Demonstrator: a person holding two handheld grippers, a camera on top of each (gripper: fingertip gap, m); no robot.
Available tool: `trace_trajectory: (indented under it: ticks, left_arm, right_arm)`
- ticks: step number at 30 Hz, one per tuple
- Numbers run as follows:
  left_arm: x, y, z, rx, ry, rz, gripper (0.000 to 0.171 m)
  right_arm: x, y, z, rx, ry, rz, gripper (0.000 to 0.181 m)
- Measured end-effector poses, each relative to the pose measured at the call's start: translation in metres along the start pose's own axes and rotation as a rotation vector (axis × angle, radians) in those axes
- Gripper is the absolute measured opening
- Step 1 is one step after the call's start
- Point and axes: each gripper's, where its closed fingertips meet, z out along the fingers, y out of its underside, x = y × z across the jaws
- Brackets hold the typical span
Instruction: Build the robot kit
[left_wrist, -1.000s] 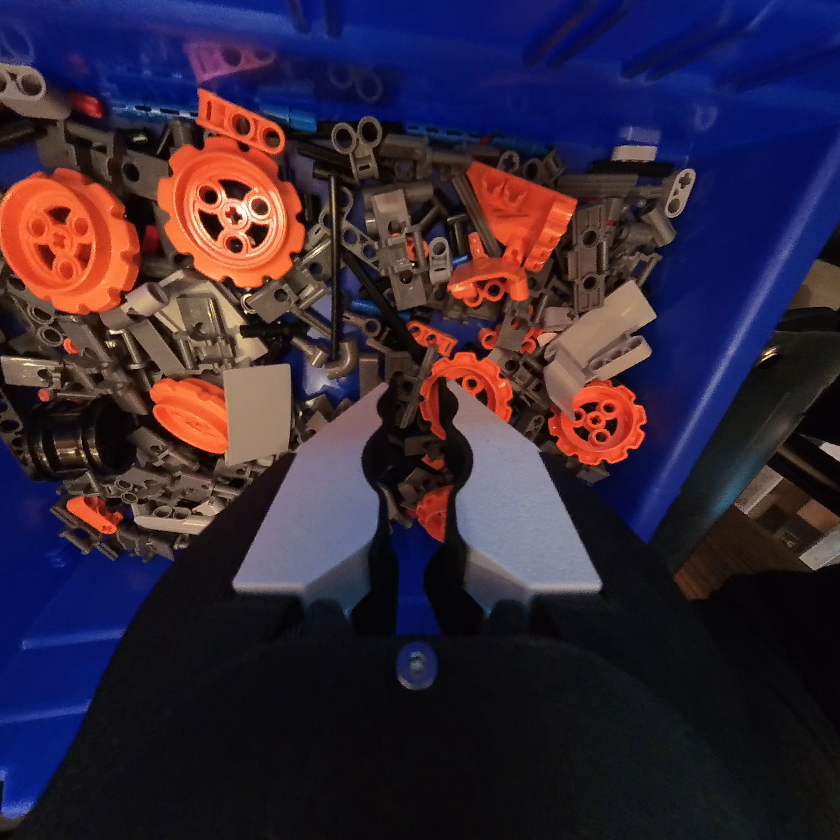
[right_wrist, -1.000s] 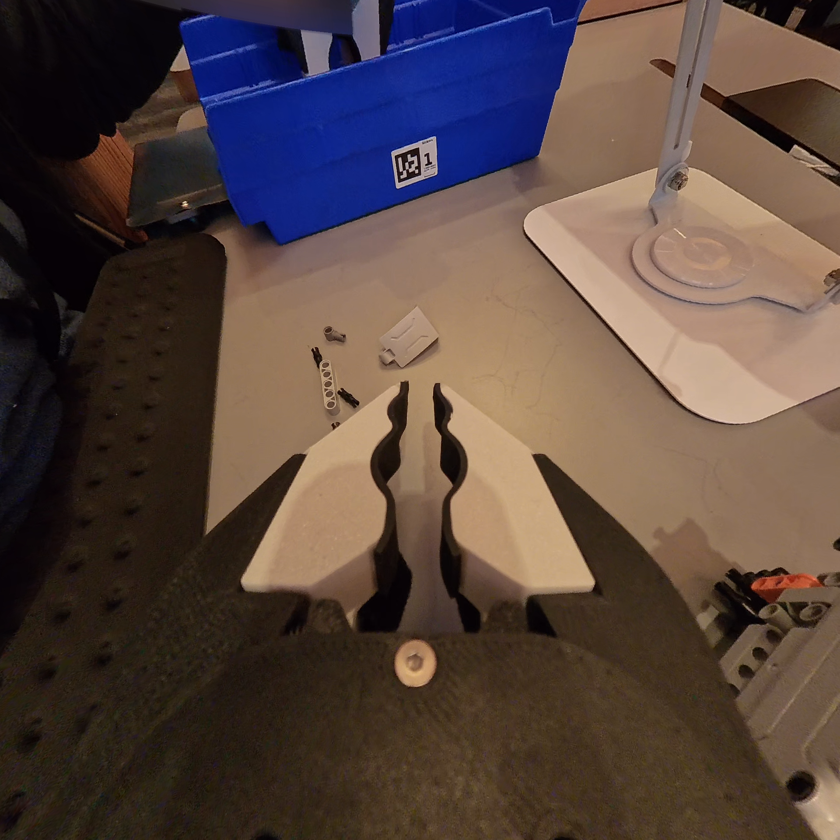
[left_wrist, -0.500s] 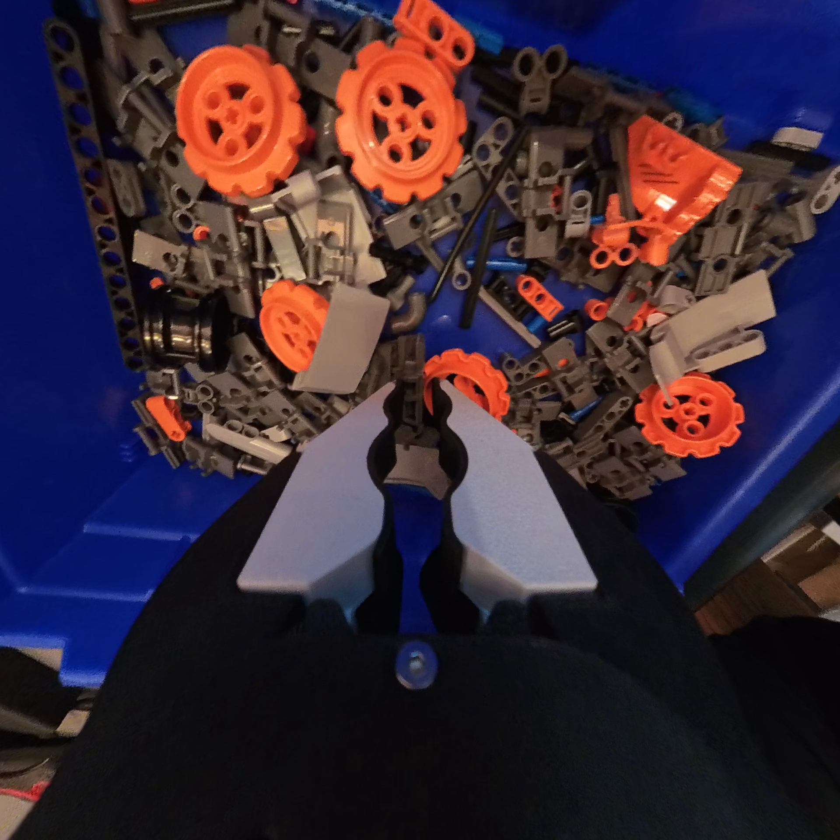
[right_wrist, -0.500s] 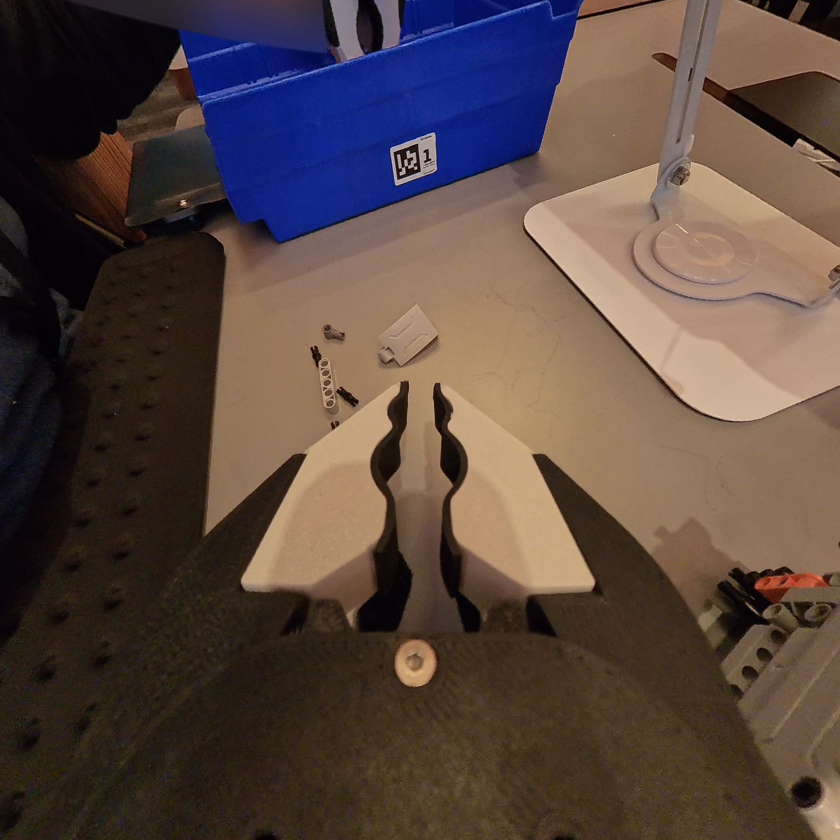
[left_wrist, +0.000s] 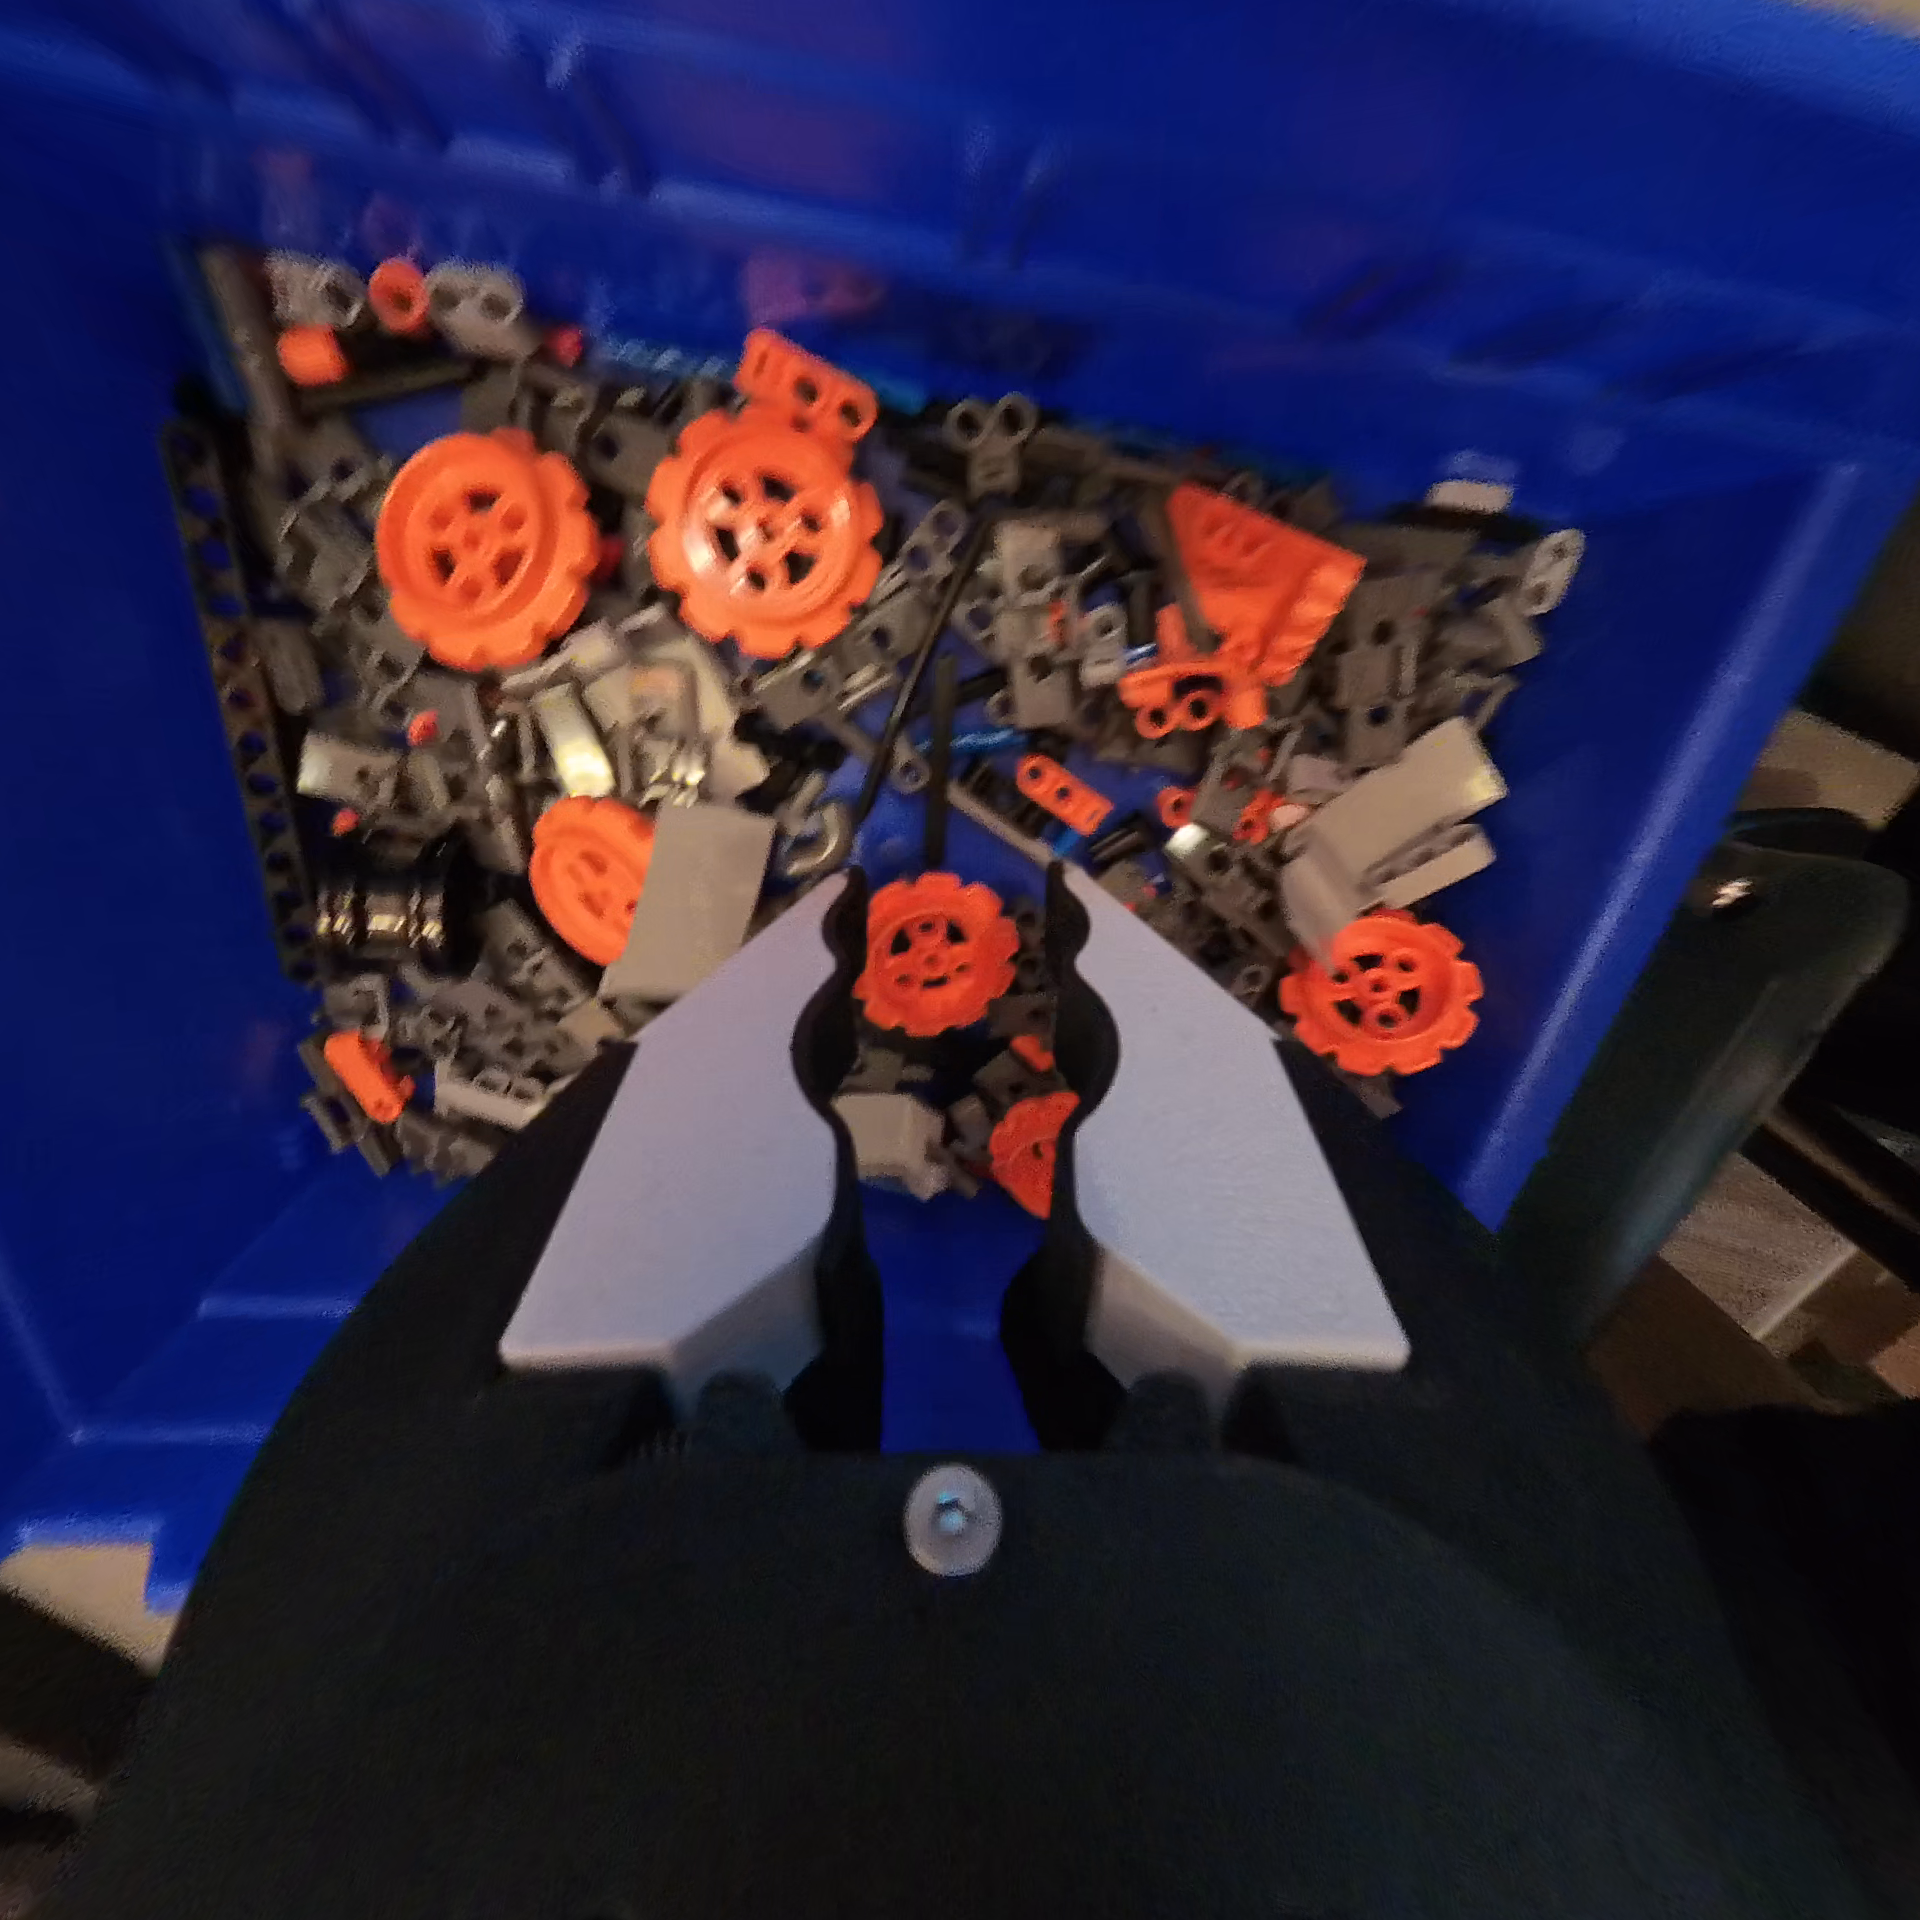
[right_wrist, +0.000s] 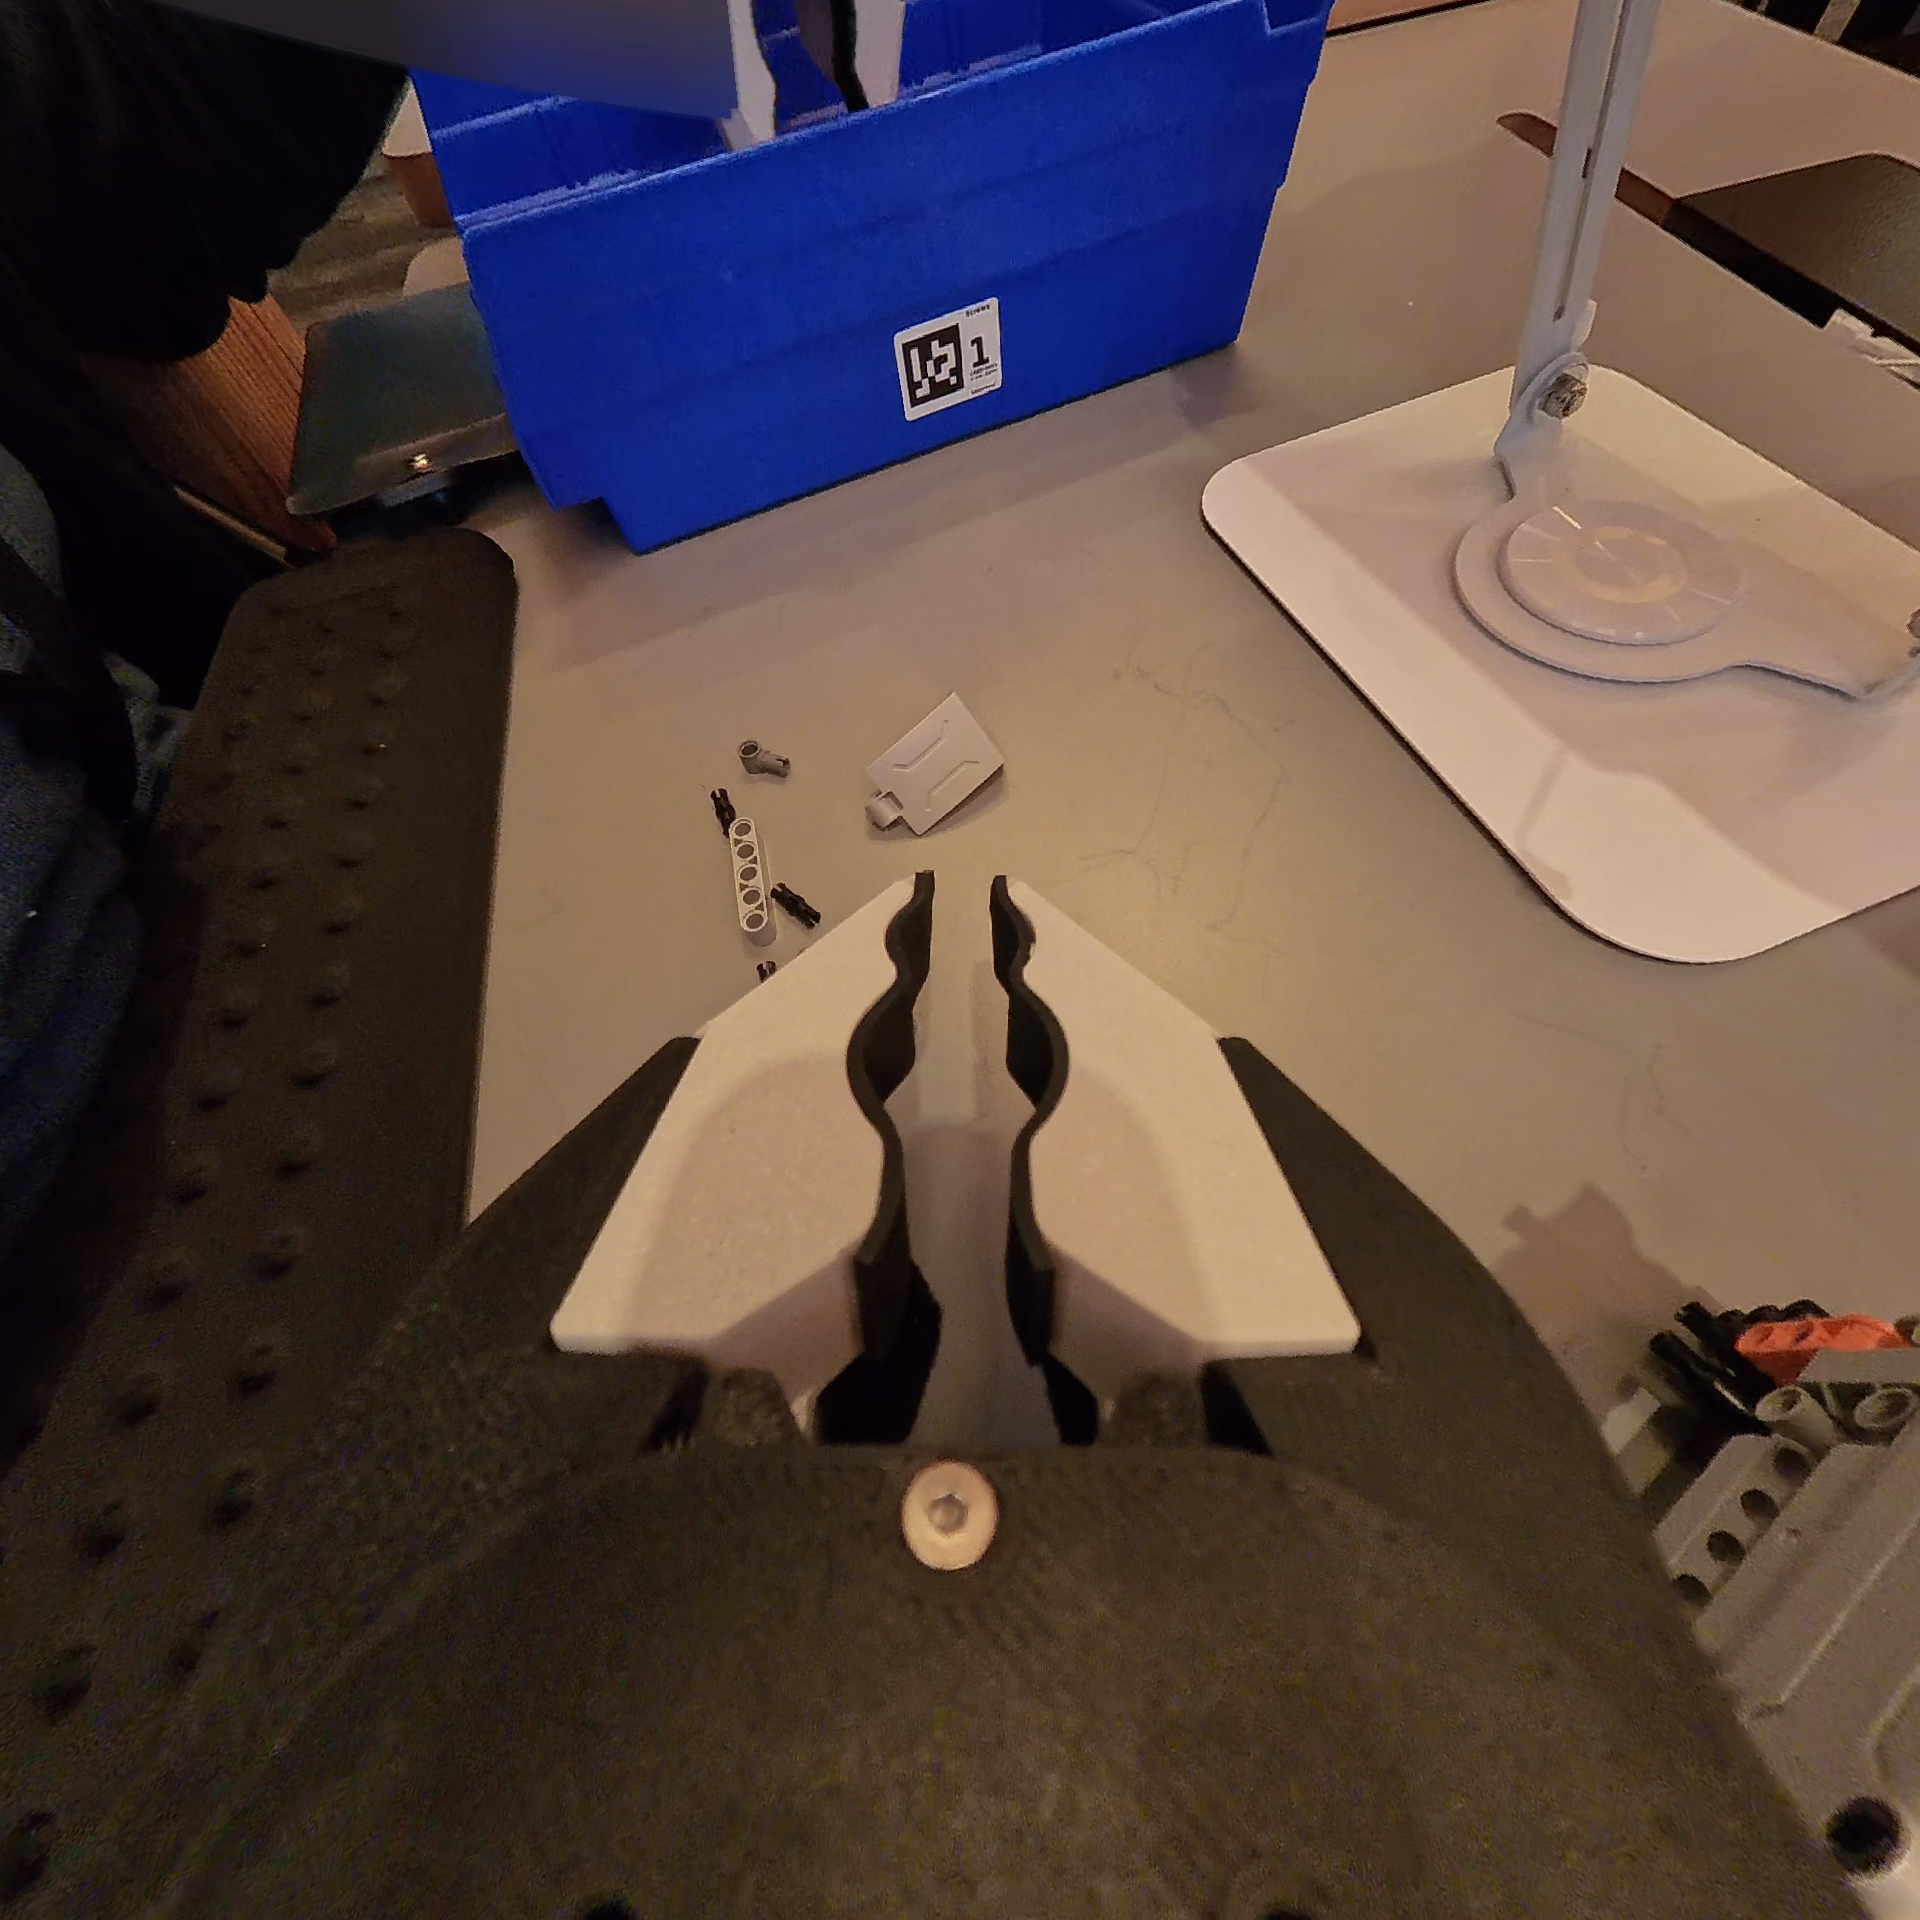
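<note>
Many orange gears (left_wrist: 764, 543), blue bin (left_wrist: 1039, 156)

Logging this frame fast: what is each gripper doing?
Left gripper: open above the parts in the blue bin, holding nothing.
Right gripper: open over the table, holding nothing.

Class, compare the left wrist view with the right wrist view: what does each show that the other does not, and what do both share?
Only the left wrist view shows the bin's contents: orange gear wheels amid grey pieces, with the open left gripper above a small orange wheel.

Only the right wrist view shows the table, a grey panel piece, a white beam, a white stand base and the open, empty right gripper.

Both show the blue bin.
</note>
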Motion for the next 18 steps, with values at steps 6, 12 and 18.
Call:
trace_trajectory:
  ticks: [6,12,18]
  left_arm:
    - [0.030,-0.027,0.013,0.021,0.039,0.164,0.037]
    - [0.037,-0.025,0.029,-0.020,0.080,0.206,0.010]
    - [0.037,-0.020,0.023,-0.007,0.087,0.195,0.006]
  right_arm:
    - [0.000,0.000,0.000,-0.001,0.001,0.001,0.008]
    - [0.000,0.000,0.000,0.000,0.001,0.000,0.008]
    - [0.000,0.000,0.000,0.000,0.000,0.000,0.008]
